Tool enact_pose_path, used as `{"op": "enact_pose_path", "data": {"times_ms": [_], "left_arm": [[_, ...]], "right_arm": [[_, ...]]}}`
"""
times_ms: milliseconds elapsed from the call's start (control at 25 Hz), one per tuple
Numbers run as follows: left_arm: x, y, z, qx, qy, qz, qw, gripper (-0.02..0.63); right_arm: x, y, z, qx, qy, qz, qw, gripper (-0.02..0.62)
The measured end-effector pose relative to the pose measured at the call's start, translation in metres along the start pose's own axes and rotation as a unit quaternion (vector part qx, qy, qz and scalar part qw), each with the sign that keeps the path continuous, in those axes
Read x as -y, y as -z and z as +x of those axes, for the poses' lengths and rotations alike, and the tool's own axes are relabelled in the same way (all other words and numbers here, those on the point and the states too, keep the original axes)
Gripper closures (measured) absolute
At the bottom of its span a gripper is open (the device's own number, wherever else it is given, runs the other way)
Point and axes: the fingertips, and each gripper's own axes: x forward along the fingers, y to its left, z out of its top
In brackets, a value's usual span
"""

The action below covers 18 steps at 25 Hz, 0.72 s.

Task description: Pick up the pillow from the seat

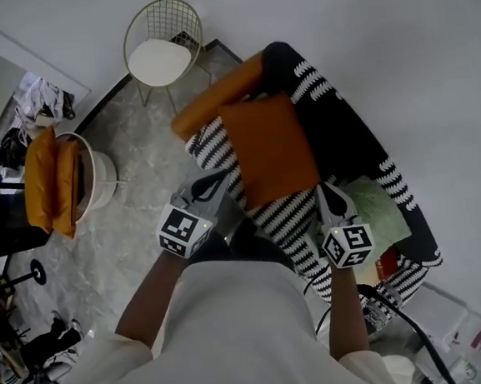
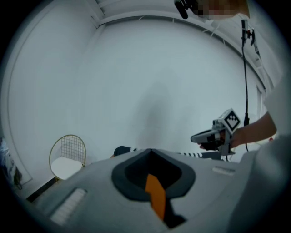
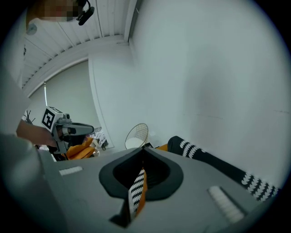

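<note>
Pillow looks light, soft and floppy, best pinched along its near edge, where left gripper and right gripper are both clamped on fabric.

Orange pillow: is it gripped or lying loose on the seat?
Gripped: the left hand-held gripper and right hand-held gripper are each shut on the orange pillow, fabric pinched between jaws. Whether it clears the seat, cannot tell.

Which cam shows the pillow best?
Head view: the pillow shows its whole orange face against the striped seat. Left gripper view gives only an orange sliver of it between the shut jaws of the left tool; right gripper view only an orange and striped sliver in the right tool.
</note>
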Motion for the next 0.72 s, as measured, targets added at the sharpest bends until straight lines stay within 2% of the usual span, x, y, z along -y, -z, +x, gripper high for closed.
{"op": "enact_pose_path", "data": {"times_ms": [360, 720], "left_arm": [[-0.007, 0.002, 0.036, -0.013, 0.011, 0.001, 0.9999, 0.606], [-0.033, 0.031, 0.073, -0.037, 0.038, -0.001, 0.9986, 0.606]], "right_arm": [[0.034, 0.010, 0.021, -0.017, 0.015, 0.030, 0.999, 0.591], [0.045, 0.021, 0.067, -0.043, 0.023, 0.039, 0.998, 0.589]]}}
